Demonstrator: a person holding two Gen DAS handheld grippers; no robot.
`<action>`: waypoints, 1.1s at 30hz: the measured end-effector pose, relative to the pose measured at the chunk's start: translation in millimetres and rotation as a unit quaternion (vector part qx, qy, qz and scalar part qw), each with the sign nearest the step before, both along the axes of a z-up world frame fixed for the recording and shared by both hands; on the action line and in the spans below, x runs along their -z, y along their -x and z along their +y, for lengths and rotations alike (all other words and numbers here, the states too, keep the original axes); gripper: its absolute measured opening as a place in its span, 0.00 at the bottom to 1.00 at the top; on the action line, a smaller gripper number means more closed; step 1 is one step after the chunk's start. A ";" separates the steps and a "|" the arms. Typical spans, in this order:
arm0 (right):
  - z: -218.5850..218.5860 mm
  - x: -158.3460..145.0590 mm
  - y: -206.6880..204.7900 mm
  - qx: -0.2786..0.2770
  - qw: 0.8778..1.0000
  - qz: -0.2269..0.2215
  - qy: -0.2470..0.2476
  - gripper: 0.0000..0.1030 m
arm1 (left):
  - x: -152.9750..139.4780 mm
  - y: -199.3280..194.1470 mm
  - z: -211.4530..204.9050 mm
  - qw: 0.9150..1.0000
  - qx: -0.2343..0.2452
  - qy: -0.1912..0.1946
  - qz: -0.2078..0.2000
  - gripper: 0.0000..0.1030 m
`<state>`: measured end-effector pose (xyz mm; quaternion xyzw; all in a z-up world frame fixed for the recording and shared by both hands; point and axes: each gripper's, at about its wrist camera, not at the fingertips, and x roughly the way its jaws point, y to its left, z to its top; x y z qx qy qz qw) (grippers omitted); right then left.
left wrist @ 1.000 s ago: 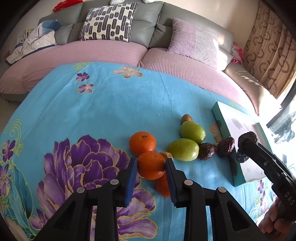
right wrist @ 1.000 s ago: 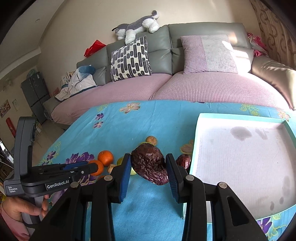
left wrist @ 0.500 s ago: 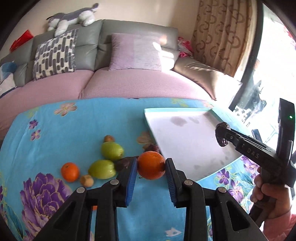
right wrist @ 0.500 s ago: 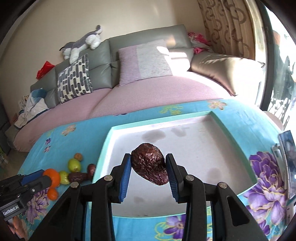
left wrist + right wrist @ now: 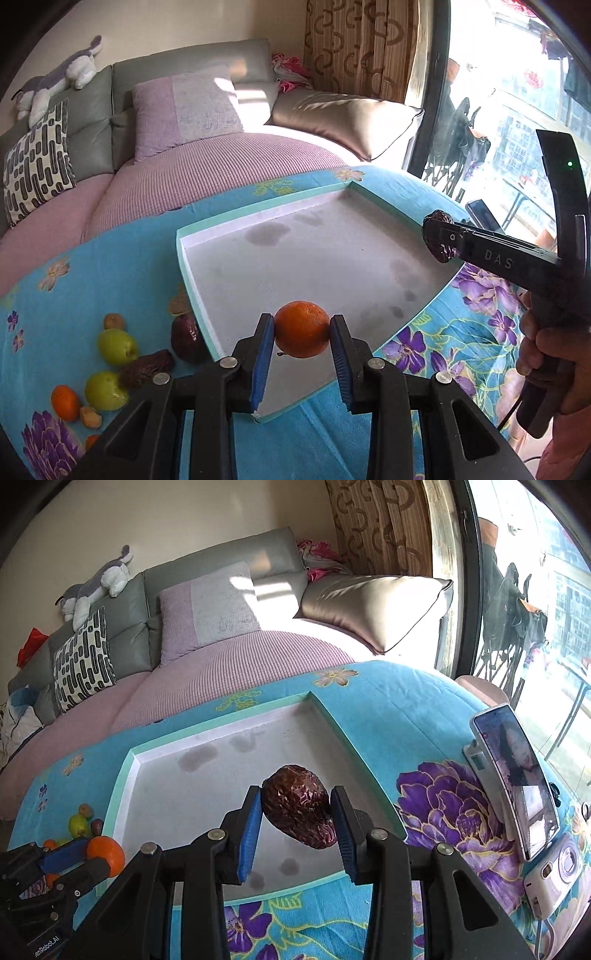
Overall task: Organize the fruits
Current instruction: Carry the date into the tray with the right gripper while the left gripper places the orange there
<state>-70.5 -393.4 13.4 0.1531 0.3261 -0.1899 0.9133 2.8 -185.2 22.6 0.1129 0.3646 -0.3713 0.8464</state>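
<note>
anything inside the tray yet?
No fruit rests in the tray: only dark stains on its white floor. The orange and date hang above it, hiding small patches.

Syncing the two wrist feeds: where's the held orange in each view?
Left wrist: the orange sits low at centre, clamped in the left gripper, in front of the tray's near part.
Right wrist: the same orange shows at the lower left edge, in the left gripper seen from the side.
Shared landmark: the teal-rimmed tray, bare in both views.
</note>
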 end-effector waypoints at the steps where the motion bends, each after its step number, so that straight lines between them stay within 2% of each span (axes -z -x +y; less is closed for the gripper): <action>1: -0.7 5.6 -3.2 -0.002 1.000 0.010 -0.006 0.38 | 4.9 -1.6 -2.0 1.000 0.001 -0.004 0.005 0.32; 7: -1.7 32.6 -15.6 -0.003 0.998 0.066 -0.015 0.38 | 31.6 -10.2 -5.8 0.999 -0.010 -0.025 0.034 0.32; 23: -0.2 29.6 -15.8 0.003 0.998 0.065 0.003 0.39 | 34.0 -12.7 -3.8 0.998 -0.020 -0.031 0.043 0.33; 26: -0.2 23.9 -13.7 0.006 0.998 0.056 0.010 0.47 | 28.7 -11.6 -1.7 0.999 -0.022 -0.028 0.039 0.33; 33: 3.5 10.1 -9.0 0.007 0.999 0.032 0.019 0.47 | 7.2 -7.7 8.8 0.999 -0.027 -0.012 0.020 0.33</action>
